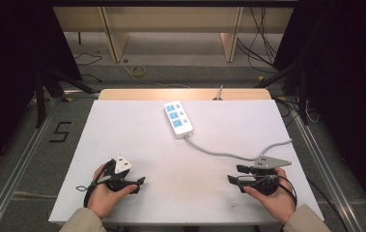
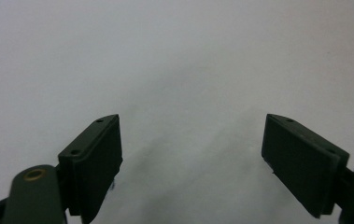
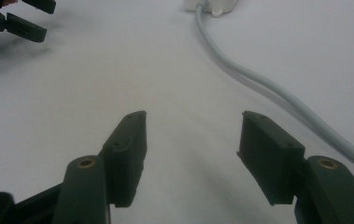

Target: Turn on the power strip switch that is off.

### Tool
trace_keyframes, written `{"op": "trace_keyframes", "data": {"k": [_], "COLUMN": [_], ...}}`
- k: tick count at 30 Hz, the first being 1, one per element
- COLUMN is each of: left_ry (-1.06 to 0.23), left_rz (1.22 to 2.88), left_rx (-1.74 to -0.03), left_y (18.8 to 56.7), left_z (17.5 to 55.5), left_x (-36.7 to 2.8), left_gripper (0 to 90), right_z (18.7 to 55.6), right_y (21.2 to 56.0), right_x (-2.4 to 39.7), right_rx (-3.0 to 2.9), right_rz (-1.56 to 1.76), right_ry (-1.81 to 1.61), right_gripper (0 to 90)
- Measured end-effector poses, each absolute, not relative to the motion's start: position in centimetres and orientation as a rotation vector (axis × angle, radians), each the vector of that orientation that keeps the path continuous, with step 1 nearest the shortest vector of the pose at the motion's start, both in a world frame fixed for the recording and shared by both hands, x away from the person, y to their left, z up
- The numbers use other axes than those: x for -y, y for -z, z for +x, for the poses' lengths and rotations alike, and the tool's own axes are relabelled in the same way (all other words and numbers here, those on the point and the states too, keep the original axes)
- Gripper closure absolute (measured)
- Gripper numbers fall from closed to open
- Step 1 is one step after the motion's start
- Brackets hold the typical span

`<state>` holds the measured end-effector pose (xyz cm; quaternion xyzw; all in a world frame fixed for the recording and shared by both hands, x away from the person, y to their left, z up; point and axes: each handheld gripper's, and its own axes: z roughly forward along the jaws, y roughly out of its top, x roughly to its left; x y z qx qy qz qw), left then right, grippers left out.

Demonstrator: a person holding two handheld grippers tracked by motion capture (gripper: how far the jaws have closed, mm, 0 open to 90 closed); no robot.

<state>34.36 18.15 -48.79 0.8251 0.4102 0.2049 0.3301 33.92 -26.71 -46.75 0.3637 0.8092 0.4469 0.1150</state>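
A white power strip [image 1: 178, 118] with blue sockets lies at the back middle of the white table [image 1: 122, 130]. Its grey cable [image 1: 219, 153] runs forward and right, passing just behind my right gripper [image 1: 235, 174]. In the right gripper view the cable [image 3: 268, 86] lies to the right of my gripper [image 3: 191, 135], which is open with nothing between the jaws. The strip's end [image 3: 212, 4] shows at the top. My left gripper [image 1: 139, 183] rests near the front left, open over bare table [image 2: 191, 135]. It also shows far off [image 3: 25, 23] in the right gripper view.
A wooden strip [image 1: 185, 94] borders the table's far edge. Beyond it stand wooden furniture legs [image 1: 115, 38], with loose cables [image 1: 137, 71] on the floor. A black "5" [image 1: 61, 131] marks the floor at left. Metal rails [image 1: 316, 159] run along both sides.
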Motion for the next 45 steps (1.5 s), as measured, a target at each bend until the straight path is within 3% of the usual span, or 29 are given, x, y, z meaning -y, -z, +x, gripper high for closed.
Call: {"op": "trace_keyframes", "data": {"k": [5, 8, 9, 12, 14, 15, 16, 45], "left_ry": [-0.562, -0.582, -0.592, -0.627, -0.642, -0.648, -0.646, -0.622], "left_rz": [2.163, 2.158, 2.160, 2.164, 2.169, 2.176, 2.168, 2.199], "left_rx": [-1.054, -1.046, -1.044, -1.029, -1.028, -1.026, -1.034, -1.014], "left_y": [48.5, 48.2, 48.1, 47.5, 47.3, 47.3, 47.3, 45.9], "left_z": [34.3, 34.3, 34.3, 34.4, 34.6, 34.7, 34.8, 39.1], "left_x": [-18.0, -18.0, -18.0, -18.2, -18.2, -18.2, -18.1, -16.0], "left_gripper": [27.5, 35.9, 48.5, 69.2, 79.5, 79.5, 86.9, 89.8], "right_z": [33.9, 33.8, 33.8, 33.8, 33.8, 33.8, 33.8, 33.7], "right_y": [46.8, 46.8, 46.7, 46.7, 46.7, 46.7, 46.7, 46.8], "right_x": [26.6, 26.6, 26.6, 26.6, 26.5, 26.5, 26.5, 26.5], "right_rx": [-2.373, -2.376, -2.375, -2.375, -2.375, -2.375, -2.374, -2.380], "right_rz": [1.061, 1.058, 1.058, 1.059, 1.056, 1.056, 1.050, 1.060], "right_ry": [-1.308, -1.305, -1.308, -1.312, -1.314, -1.314, -1.314, -1.313], "right_gripper": [42.2, 42.1, 42.0, 41.7, 41.5, 41.5, 41.4, 38.8]}}
